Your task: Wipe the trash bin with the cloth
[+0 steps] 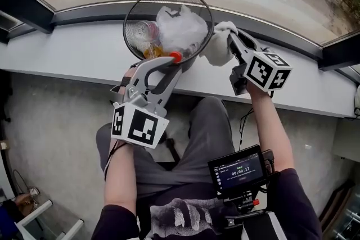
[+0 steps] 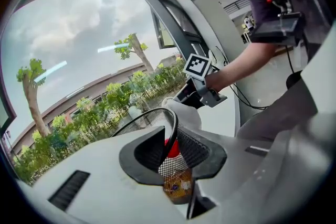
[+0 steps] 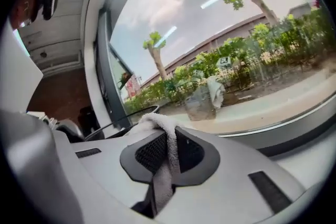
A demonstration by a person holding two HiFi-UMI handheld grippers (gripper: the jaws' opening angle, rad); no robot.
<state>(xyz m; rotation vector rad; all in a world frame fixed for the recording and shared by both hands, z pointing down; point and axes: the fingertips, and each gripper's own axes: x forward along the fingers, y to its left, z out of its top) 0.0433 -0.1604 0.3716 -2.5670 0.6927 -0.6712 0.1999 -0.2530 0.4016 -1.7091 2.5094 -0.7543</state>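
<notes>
Head view: the black mesh trash bin [image 1: 135, 19] stands on the grey window sill [image 1: 73, 53]. Your left gripper [image 1: 171, 62] is at its near rim and your right gripper [image 1: 230, 42] at its right side, with the white cloth [image 1: 216, 48] bunched against the bin's outer wall. Only this view shows the contents, a crumpled plastic bag [image 1: 180, 25] and a clear bottle [image 1: 145, 30]. Left gripper view adds the grip: the jaws are nearly together, pinching the mesh wall just under the rim, with a red item [image 2: 172, 148] visible through the mesh. Right gripper view adds its grip: the jaws are clamped tight on a fold of cloth, which bulges out ahead of them. That bulge hides where the cloth meets the bin. The bin's base is covered by your left gripper in the head view.
</notes>
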